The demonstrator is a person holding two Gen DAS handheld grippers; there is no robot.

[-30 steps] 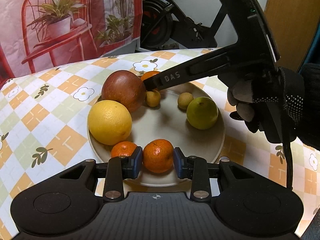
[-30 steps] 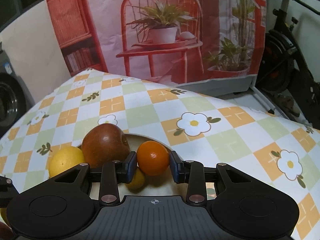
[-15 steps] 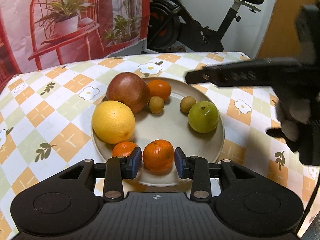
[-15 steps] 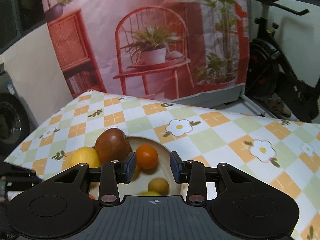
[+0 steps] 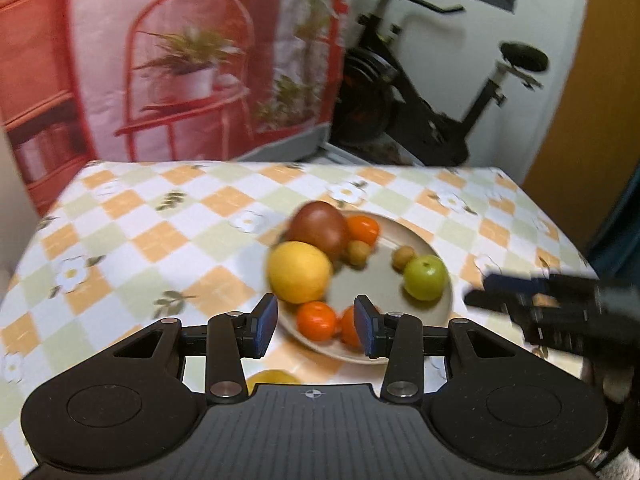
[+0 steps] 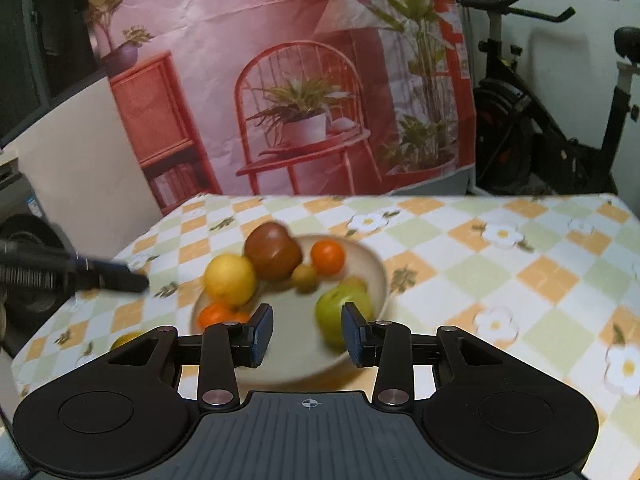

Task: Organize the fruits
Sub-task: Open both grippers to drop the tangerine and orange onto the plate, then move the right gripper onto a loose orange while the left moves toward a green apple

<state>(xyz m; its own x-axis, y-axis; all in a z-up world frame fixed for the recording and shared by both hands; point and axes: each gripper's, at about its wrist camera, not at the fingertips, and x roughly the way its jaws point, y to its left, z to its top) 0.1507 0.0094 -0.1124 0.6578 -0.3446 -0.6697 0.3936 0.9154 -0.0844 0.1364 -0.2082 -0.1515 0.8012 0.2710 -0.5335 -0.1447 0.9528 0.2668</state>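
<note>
Orange-and-green cloth (image 5: 160,240) first: seeing far more of it now than a second ago, with both cameras backing off from the table. Still finding the plate (image 5: 404,228) sitting mid-cloth, not shifting at all.

Left gripper (image 5: 315,324): letting go, basically. Having been clamped on the near orange a second ago, now hanging clear of the plate's near rim with the fingers just having been easing apart, standing at a narrowish gap and gripping nothing. Right gripper (image 6: 307,334): same story, off the far orange it was pinching and now pulling away to the plate's side, fingers parted narrowly, nothing between them.

Fruit, big to small, all lying on the plate:
- red fruit (image 5: 318,226) at the back, leaning against the yellow citrus (image 5: 298,272)
- green fruit (image 5: 425,278) on the right side
- oranges: one at the back (image 5: 362,229) just beside the red fruit, two at the front (image 5: 316,320)
- two little brown ones (image 5: 357,252) near the middle

Also spotting a stray yellow fruit (image 6: 124,338) lying off the plate near the table edge.

Reading this as two drop-offs finishing at once. Guessing that stray is next, though not betting on it.
</note>
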